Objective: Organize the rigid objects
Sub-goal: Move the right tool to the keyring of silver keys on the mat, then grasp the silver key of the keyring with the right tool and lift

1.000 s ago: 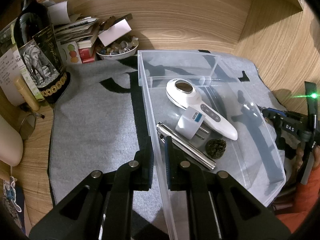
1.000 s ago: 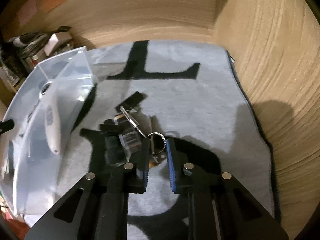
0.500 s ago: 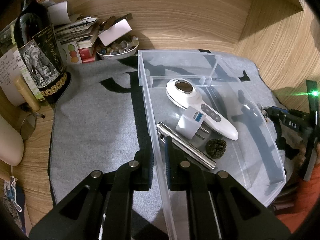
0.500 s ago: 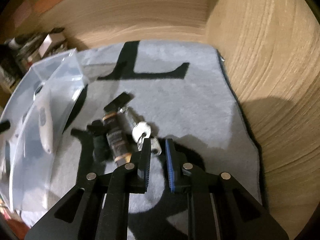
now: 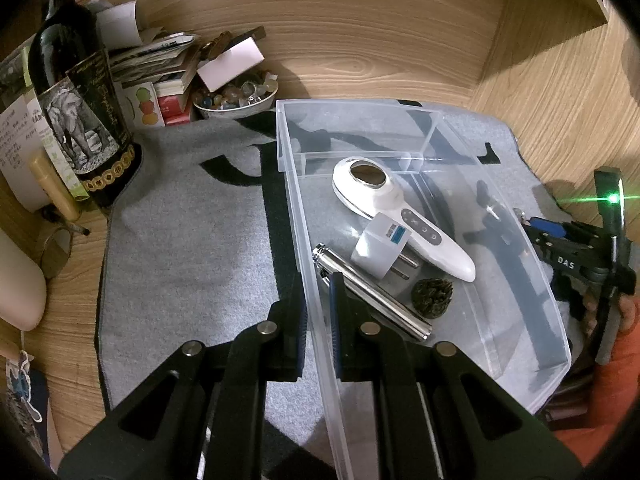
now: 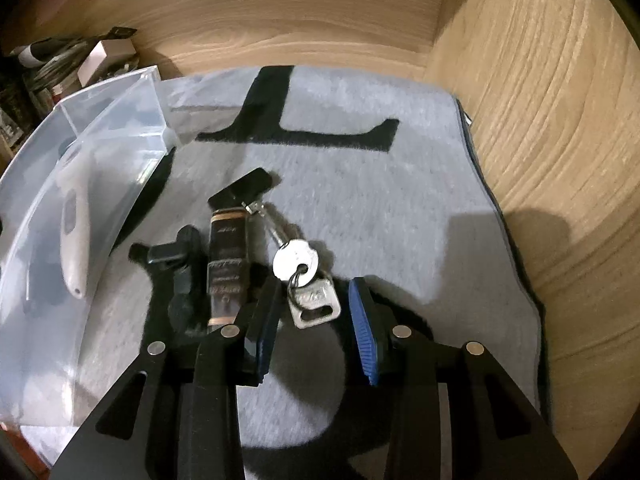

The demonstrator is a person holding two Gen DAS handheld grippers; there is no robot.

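From my remote seat, the only text I can really read is "DAS" in white on the black body of the right gripper (image 5: 566,263). The dark bottle (image 5: 76,92) has an elephant label with gold script running up its side, too blurry for me. The handwritten note (image 5: 14,140) beside it is illegible too.

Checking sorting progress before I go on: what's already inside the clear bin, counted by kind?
White handheld device: 1
White plug adapter: 1
Silver metal tube: 1
Dark pinecone-like lump: 1
Total in the clear bin: 4
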